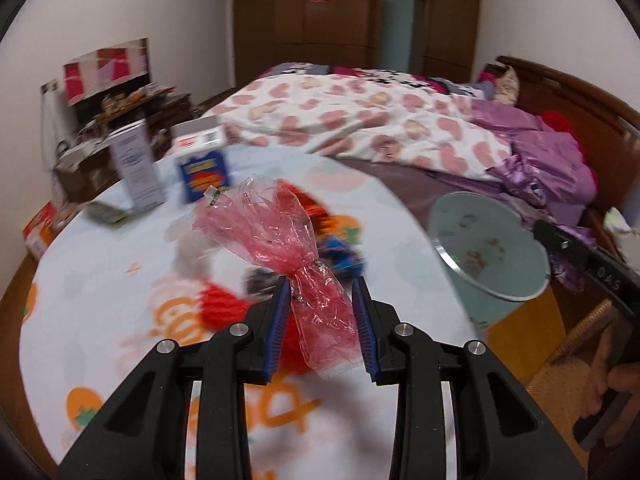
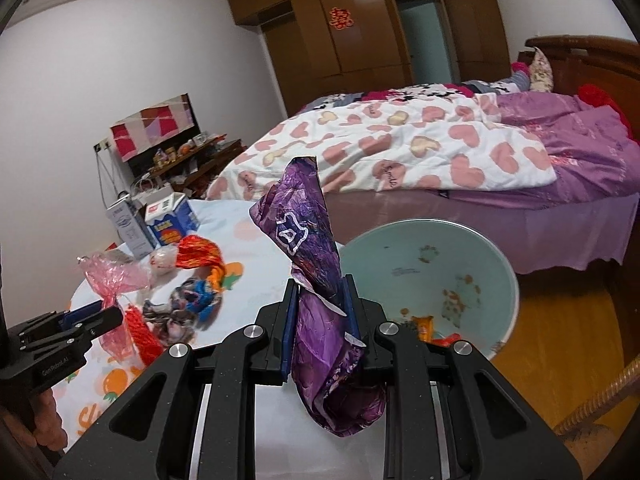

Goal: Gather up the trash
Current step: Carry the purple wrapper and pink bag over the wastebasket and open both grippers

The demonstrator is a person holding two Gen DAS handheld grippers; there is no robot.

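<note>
We make out only blur among wrappers on the bench (image 1: 100, 280), left hand-held gripper (image 1: 320, 286) pinching a crinkled pink cellophane bag (image 1: 280, 232), right hand-held gripper (image 2: 320, 288) clamping a crumpled purple foil wrapper (image 2: 320, 320), pale green round bin (image 2: 492, 264) holding orange scraps.

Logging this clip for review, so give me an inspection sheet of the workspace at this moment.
Surface: round table, fruit-print cloth.
Job's things: red wrapper, purple wrapper, pale green bin beside the table, scraps inside.
Clutter: loose wrappers, two cartons.
Grippers: left gripper shut on red wrapper; right gripper shut on purple wrapper.
Cables: nothing seen on the table.
Surroundings: bed, wardrobe, cluttered shelf.
</note>
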